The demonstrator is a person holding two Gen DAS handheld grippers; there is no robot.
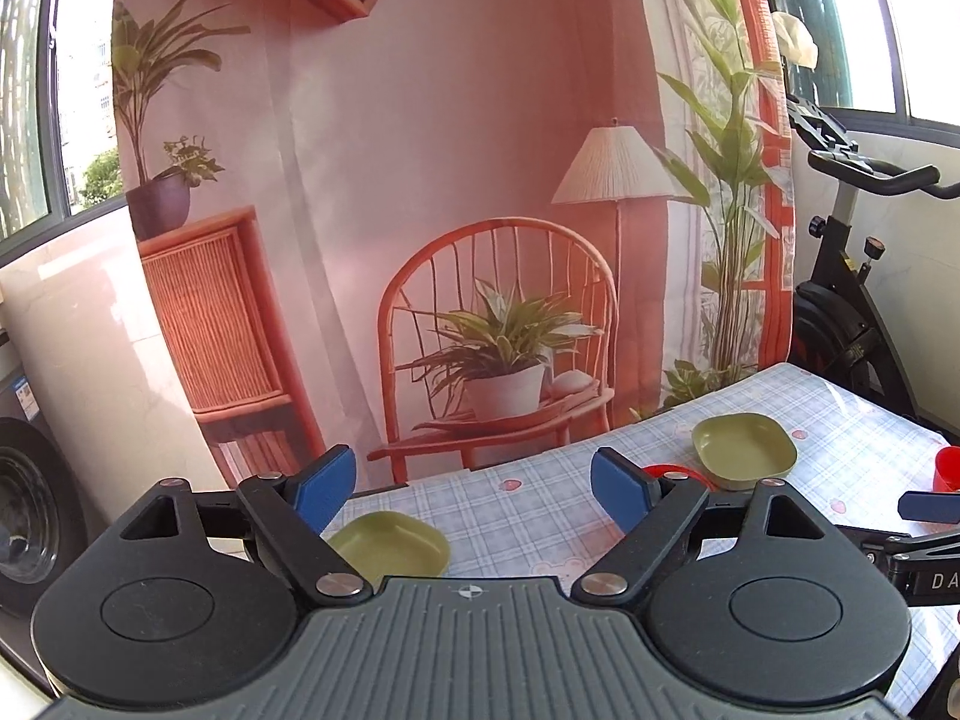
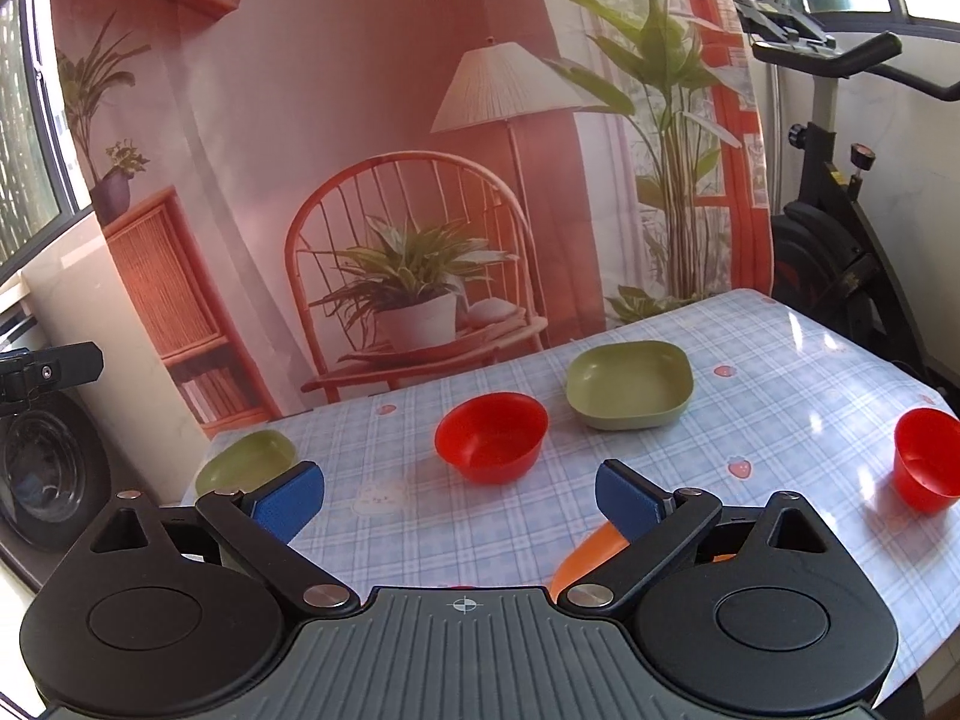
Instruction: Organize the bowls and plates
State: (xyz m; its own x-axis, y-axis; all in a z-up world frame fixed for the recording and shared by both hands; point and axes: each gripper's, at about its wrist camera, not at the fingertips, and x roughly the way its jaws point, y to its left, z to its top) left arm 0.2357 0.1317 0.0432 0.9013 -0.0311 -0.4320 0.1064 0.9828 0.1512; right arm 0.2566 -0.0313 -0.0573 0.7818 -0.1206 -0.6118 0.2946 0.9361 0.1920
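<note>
Printed backdrop (image 2: 372, 138) hangs behind the counter (image 2: 780, 360), approx 12 o'clock: pink wall, orange chair w/ potted plant, floor lamp, wicker cabinet, tall leafy plants, all printed on cloth. Counter has a glossy blue-check cover w/ small strawberry prints; daylight glares off it at 3 o'clock. Windows (image 1: 36, 90) at 9–10 o'clock and top right, bright outside. Exercise bike (image 2: 840, 228) at 2 o'clock. Washing machine (image 1: 30, 516) at 8 o'clock, beside a pale marble-look wall panel (image 1: 90, 330).
</note>
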